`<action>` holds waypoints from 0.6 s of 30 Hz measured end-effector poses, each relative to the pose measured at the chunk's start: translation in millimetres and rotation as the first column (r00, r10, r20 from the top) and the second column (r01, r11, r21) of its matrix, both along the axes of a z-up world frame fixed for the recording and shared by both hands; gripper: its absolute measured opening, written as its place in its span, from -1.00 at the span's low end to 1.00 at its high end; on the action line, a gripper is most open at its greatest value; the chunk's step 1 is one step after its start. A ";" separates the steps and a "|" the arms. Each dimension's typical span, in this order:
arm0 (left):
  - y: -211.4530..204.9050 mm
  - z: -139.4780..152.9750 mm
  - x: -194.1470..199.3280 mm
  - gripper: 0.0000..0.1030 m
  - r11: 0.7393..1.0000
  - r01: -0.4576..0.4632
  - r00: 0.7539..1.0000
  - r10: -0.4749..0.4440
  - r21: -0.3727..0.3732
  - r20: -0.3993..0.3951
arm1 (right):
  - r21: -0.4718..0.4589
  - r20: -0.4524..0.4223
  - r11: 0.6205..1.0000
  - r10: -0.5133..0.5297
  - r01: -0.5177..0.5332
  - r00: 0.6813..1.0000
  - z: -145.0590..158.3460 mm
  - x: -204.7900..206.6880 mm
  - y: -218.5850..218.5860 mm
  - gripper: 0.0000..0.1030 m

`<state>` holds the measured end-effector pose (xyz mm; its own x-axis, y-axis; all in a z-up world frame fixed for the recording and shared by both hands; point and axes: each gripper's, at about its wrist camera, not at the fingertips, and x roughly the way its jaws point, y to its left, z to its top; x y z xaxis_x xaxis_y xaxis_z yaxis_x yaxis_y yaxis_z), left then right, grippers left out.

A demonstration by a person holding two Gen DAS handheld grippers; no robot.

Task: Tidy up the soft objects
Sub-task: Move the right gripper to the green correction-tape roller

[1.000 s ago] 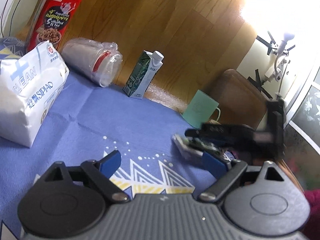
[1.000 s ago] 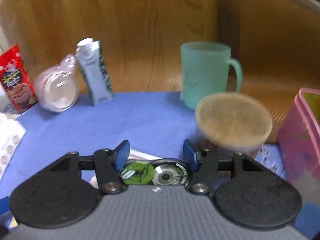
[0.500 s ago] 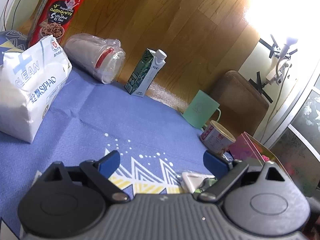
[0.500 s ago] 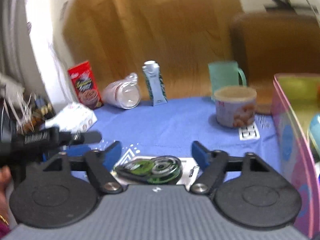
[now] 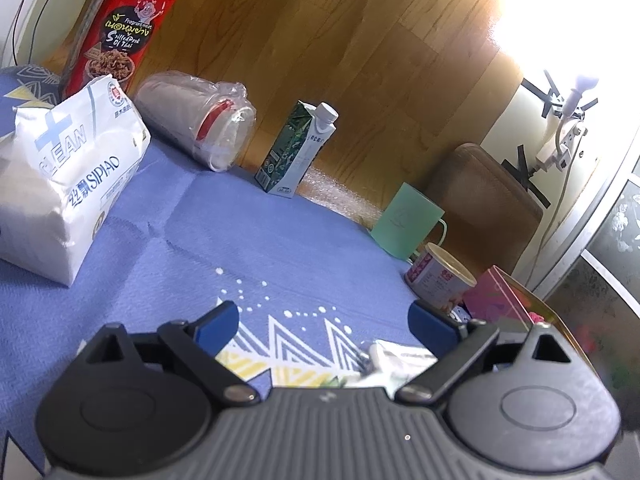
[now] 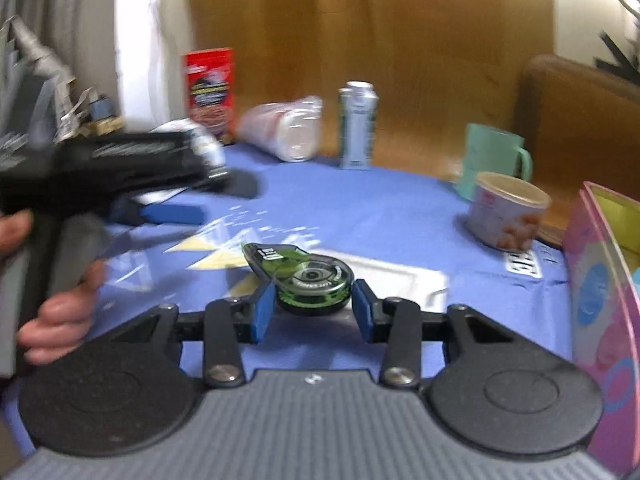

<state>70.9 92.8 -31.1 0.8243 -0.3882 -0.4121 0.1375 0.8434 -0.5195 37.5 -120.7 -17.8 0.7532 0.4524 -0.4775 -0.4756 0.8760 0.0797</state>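
Note:
My right gripper (image 6: pixel 313 308) is shut on a green correction tape dispenser (image 6: pixel 304 274) and holds it above the blue tablecloth (image 6: pixel 360 208). My left gripper (image 5: pixel 326 322) is open and empty over the cloth; it also shows blurred at the left of the right wrist view (image 6: pixel 120 184). A white tissue pack (image 5: pixel 60 184) lies at the left. A white card package (image 5: pixel 400 354) lies just under the left gripper, partly hidden. A pink box (image 6: pixel 600 312) stands at the right.
Along the back stand a red snack box (image 5: pixel 120 36), a bagged stack of cups (image 5: pixel 200 124), a drink carton (image 5: pixel 296 152), a green mug (image 5: pixel 404 220) and a snack tub (image 5: pixel 440 280). A brown chair (image 5: pixel 488 204) stands behind the table.
The right gripper has drawn back and lifted from the mug and tub, its jaws now closed onto the tape dispenser. The left gripper has shifted slightly forward, staying open.

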 end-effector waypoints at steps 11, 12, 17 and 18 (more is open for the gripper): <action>3.3 -2.1 0.5 0.85 1.000 -0.003 1.000 0.003 -0.014 -0.021 | -0.030 -0.020 0.991 0.132 -0.133 0.991 -6.7 -33.5 28.3 0.18; 3.7 -2.2 -0.7 0.85 1.000 -0.004 1.000 0.004 -0.014 -0.022 | -0.024 -0.018 0.992 0.125 -0.125 0.992 -6.3 -32.9 26.3 0.21; 8.4 -5.1 -9.2 0.87 0.999 -0.010 0.999 0.009 -0.037 -0.043 | 0.010 -0.052 0.996 0.089 -0.089 0.995 -13.0 -31.5 17.7 0.27; 9.5 -5.2 -12.5 0.87 0.999 -0.008 0.999 0.006 -0.040 -0.041 | 0.020 -0.062 0.996 0.086 -0.085 0.994 -14.2 -30.4 16.3 0.27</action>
<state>58.4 102.3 -36.3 0.8098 -0.3993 -0.4298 0.1095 0.8226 -0.5579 7.1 -104.4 -32.0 0.6805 0.5224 -0.5138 -0.5421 0.8307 0.1266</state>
